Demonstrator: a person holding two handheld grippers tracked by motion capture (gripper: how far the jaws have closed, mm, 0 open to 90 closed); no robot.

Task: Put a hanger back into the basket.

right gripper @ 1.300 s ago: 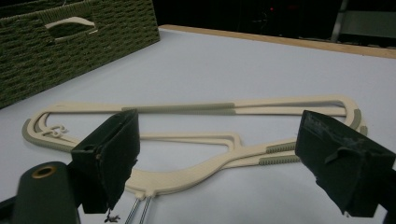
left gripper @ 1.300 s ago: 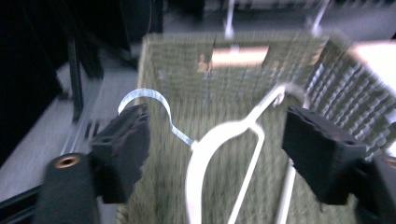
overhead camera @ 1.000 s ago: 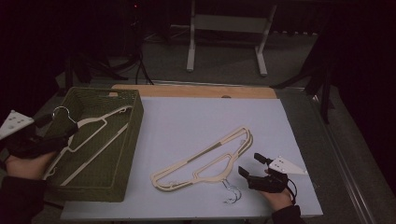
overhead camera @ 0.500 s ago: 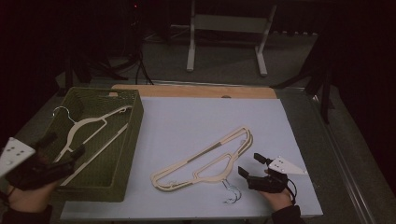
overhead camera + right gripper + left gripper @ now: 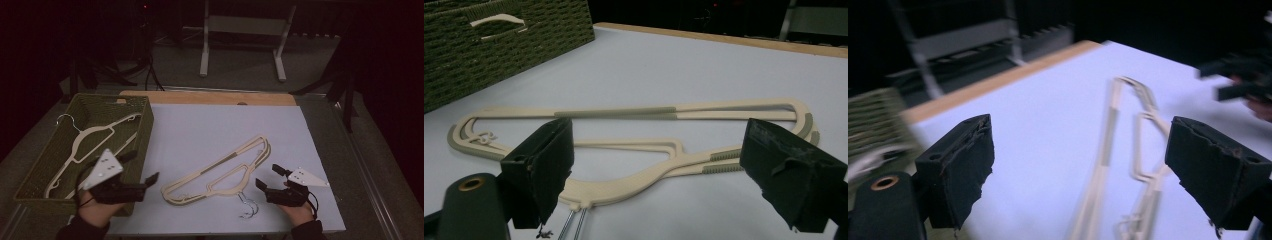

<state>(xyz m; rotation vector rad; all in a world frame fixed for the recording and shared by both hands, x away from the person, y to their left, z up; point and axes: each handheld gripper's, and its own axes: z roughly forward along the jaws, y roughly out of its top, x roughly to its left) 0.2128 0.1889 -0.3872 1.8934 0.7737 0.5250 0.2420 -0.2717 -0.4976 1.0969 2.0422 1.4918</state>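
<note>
A pale lilac-white sheet (image 5: 220, 135) covers the table, with a strip of bare light wood (image 5: 210, 97) along its far edge; beyond it the room is dark, holding a grey metal stand with two legs (image 5: 242, 37) on a grey floor.

The stacked cream plastic hangers with grey-green grip strips (image 5: 220, 172) lie flat on the sheet near its front, their metal hooks (image 5: 247, 206) pointing toward the person. The right gripper (image 5: 274, 181) sits just beside the hooks with its jaws spread wide and nothing between them — in the right gripper view the hangers (image 5: 634, 150) lie just beyond the black pads (image 5: 544, 165). The left gripper (image 5: 142, 172) hangs over the near right corner of the olive-green woven basket (image 5: 30, 180), jaws likewise apart and empty.

Inside the basket lies another cream hanger (image 5: 87, 145), its near end covered by the left gripper. The left gripper view is smeared — the hangers (image 5: 1128, 165) show as streaks. Both forearms are cut off at the bottom edge.
</note>
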